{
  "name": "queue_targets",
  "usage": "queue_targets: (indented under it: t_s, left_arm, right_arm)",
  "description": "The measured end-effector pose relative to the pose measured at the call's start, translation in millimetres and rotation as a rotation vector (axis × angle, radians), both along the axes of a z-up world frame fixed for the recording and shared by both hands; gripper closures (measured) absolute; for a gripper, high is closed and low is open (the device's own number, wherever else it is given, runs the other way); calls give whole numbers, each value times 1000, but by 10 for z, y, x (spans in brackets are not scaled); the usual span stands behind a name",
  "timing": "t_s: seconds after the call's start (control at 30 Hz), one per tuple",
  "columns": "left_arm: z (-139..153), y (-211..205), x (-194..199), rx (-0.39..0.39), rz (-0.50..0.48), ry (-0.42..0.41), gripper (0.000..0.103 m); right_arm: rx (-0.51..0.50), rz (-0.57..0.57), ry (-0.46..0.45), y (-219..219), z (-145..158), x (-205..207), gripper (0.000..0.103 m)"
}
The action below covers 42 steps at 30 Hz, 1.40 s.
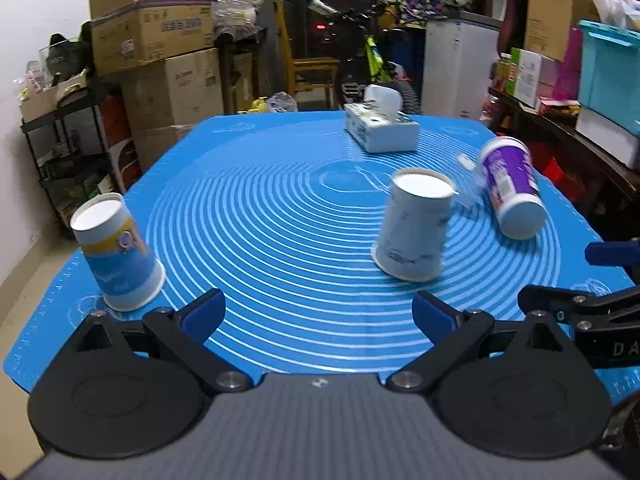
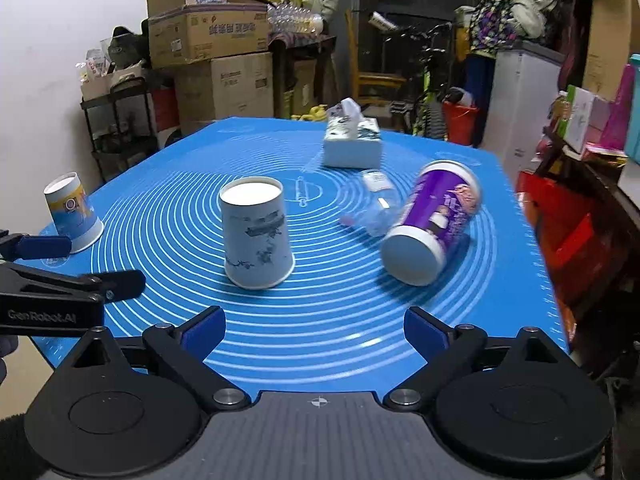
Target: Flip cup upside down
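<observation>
Both grippers — left gripper, right gripper — spread wide, holding nothing; white cup sits upside down on blue mat

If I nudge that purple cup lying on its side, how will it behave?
The purple cup would probably roll, since it lies on its round wall on the blue mat. Being tapered, it likely curves rather than rolls straight. It looks like thin paper, so probably light and crushable.
</observation>
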<state>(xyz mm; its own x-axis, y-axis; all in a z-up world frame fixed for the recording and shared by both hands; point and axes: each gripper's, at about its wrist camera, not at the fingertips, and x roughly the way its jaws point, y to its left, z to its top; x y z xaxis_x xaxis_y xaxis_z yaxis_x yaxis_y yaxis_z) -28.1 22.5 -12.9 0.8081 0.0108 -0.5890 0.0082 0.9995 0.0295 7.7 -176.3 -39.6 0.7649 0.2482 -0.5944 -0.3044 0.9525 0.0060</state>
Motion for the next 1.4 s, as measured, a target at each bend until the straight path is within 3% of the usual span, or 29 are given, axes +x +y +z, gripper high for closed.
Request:
queue_targets:
  t_s: [0.4,1.4]
  left_arm:
    - [-4,-224,-134,27,-54,5,4]
    - [-42,-242,-171,23,-52,20,4]
  right_arm:
    - [16,-39,-9,-151,85,-191,7]
    - [14,-47,15,-168,84,-223,7]
